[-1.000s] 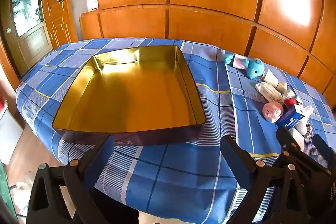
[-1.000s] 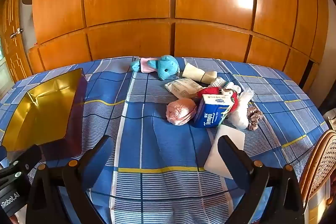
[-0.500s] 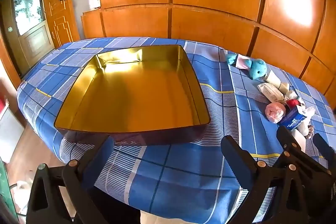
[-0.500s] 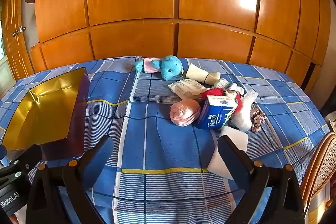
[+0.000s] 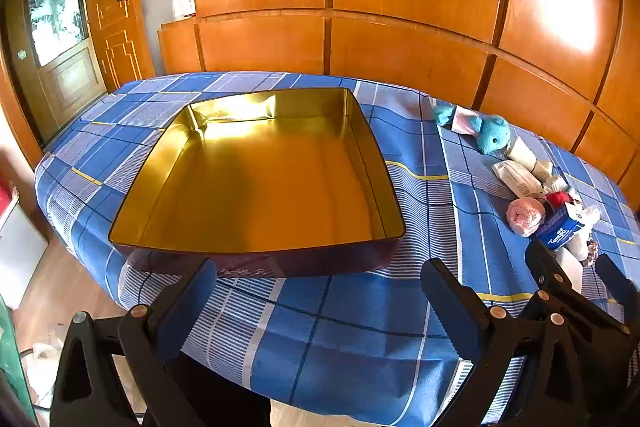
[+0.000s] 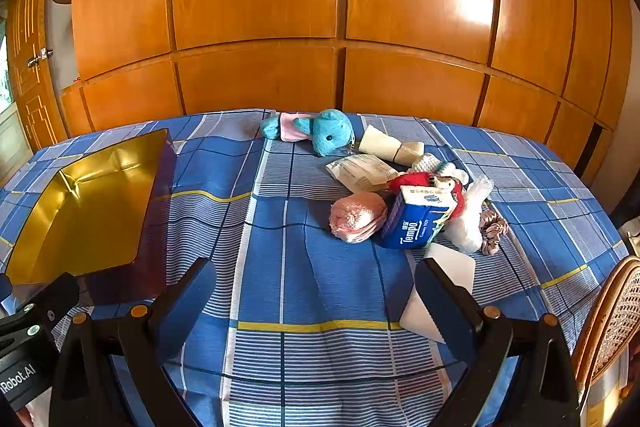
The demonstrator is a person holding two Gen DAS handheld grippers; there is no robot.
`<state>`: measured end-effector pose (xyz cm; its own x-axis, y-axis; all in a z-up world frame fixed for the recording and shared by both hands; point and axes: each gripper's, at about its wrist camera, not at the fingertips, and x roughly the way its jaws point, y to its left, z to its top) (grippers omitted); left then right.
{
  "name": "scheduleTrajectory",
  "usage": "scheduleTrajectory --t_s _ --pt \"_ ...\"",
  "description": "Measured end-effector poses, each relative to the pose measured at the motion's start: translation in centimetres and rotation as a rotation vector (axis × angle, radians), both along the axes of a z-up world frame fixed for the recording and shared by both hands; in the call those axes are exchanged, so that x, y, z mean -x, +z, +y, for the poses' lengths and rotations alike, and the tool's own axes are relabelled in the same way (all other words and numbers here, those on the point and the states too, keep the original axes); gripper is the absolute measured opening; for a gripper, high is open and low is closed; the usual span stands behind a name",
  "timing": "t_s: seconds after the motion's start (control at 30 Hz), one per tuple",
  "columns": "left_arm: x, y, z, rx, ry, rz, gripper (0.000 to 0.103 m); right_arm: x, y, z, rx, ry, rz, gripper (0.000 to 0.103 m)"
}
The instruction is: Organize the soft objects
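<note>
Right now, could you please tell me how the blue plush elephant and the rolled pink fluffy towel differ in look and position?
The blue plush elephant is turquoise, with eyes and a pink cloth piece; the rolled pink fluffy towel is a plain, featureless bundle. The elephant lies apart near the table's far edge by the wooden wall; the towel sits nearer, against the blue tissue pack. Both rest on the blue plaid tablecloth, outside the gold tin tray.

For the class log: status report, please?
Left gripper and right gripper: jaws open, empty. Gold tin empty; soft toys unsorted. Nothing blocking.
</note>
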<state>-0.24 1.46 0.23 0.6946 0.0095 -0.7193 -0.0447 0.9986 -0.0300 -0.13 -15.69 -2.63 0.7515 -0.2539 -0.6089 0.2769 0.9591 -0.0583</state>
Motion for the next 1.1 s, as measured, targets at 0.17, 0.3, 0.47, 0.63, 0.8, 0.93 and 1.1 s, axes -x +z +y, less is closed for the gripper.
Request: scheduleTrajectory --t_s 0.17,0.3,0.47,0.63,0.8,0.93,1.1 --pt "0.03 0.09 0.14 0.000 0.001 0.000 0.103 -0.04 -0.01 0.12 0.001 0.002 0.001 0.101" --pt "0.08 0.11 0.23 0.000 0.001 0.000 0.103 -0.03 -0.02 0.13 0.001 0.003 0.001 0.102" --pt "-0.06 0.05 0.05 -0.002 0.003 0.002 0.103 -0.10 -0.03 0.13 0.002 0.005 0.000 0.102" --pt "-0.13 0.07 0.11 -0.002 0.002 0.001 0.103 -0.14 -0.06 0.17 0.003 0.006 0.002 0.102" --pt "-0.18 0.13 0.11 -0.003 0.002 0.000 0.103 -0.18 -0.03 0.27 0.004 0.007 0.002 0.102" --pt "-0.15 0.13 0.05 -0.002 0.001 0.000 0.103 -0.21 -0.01 0.36 0.006 0.010 0.003 0.102" --pt "-0.15 0.19 -0.04 -0.002 0.000 0.000 0.103 -0.17 0.00 0.39 0.007 0.011 0.003 0.102"
